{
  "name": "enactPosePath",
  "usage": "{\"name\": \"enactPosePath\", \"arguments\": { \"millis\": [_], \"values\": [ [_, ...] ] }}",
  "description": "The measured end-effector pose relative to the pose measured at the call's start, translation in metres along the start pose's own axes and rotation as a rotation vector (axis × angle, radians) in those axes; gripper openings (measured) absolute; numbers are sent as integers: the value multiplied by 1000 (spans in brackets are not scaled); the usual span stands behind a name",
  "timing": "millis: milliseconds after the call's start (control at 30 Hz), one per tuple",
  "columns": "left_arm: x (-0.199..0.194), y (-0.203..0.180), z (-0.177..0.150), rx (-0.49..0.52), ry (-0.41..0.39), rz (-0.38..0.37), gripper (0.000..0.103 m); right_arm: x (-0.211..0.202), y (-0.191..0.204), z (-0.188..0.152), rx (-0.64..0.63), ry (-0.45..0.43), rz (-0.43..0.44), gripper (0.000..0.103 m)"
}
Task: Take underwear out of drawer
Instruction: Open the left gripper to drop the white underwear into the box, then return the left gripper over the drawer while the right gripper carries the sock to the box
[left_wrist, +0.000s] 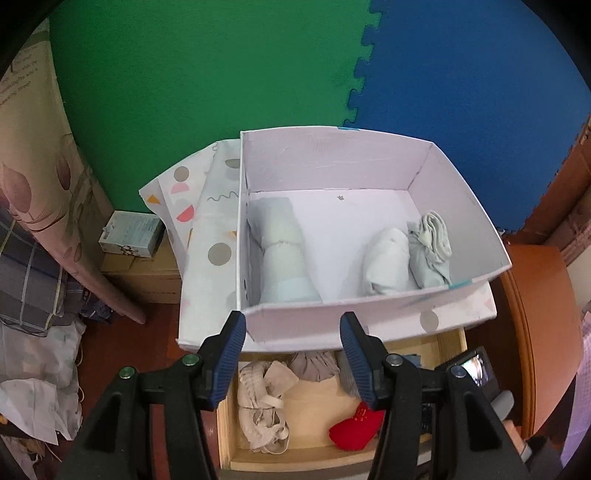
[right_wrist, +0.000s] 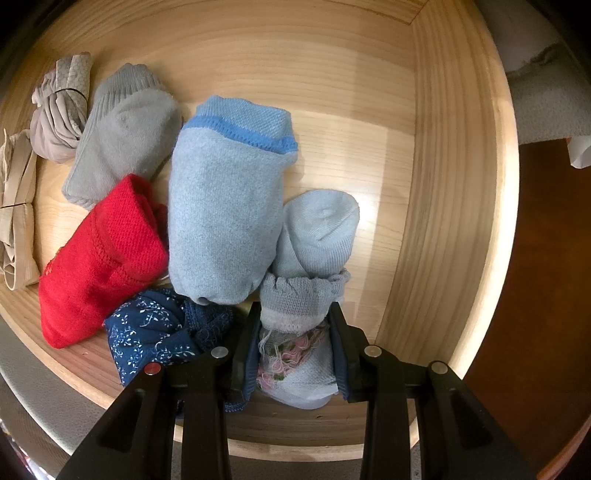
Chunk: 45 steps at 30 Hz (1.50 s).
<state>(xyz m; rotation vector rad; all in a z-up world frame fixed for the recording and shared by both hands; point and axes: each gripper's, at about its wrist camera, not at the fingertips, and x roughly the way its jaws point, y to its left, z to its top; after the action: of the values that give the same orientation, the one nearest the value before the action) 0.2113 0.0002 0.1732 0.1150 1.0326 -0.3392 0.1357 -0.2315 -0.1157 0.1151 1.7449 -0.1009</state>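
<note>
Inside the wooden drawer (right_wrist: 436, 184), my right gripper (right_wrist: 293, 343) pinches a pale-blue rolled bundle (right_wrist: 295, 354) (pink embroidery) near the drawer's front edge; my left gripper (left_wrist: 291, 354) hangs spread above the drawer, just before the white box (left_wrist: 332, 325).

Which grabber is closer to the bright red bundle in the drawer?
Right. The right gripper is inside the wooden drawer, a little right of the red knitted bundle. The left gripper hovers higher above it.

Both views bright, sharp at centre. Strong fisheye bending, dark vignette corners. Glare patch on wooden drawer floor (right_wrist: 369, 206); soft shadows under socks; white box (left_wrist: 332, 177) evenly lit.
</note>
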Motion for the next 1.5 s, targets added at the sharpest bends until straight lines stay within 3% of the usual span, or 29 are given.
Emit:
{"name": "enactPosePath", "arguments": {
  "millis": [233, 433, 733, 1067, 1367, 1500],
  "values": [
    [-2, -3, -43, 10, -21, 4, 54, -6, 0, -5, 12, -48, -4, 30],
    [44, 0, -95, -40, 69, 34, 54, -12, -1, -9, 27, -89, 14, 29],
    [88, 10, -151, -108, 124, 87, 54, -26, -11, -23, 37, -135, 31, 29],
    [96, 9, -162, -106, 142, 130, 54, -81, -12, -39, -4, -196, 19, 28],
    [96, 16, -160, -140, 140, 111, 54, -137, -8, -53, -58, -241, 37, 28],
    [95, 23, -161, -170, 135, 91, 54, -180, -10, -54, -76, -279, 54, 28]
  ]
}}
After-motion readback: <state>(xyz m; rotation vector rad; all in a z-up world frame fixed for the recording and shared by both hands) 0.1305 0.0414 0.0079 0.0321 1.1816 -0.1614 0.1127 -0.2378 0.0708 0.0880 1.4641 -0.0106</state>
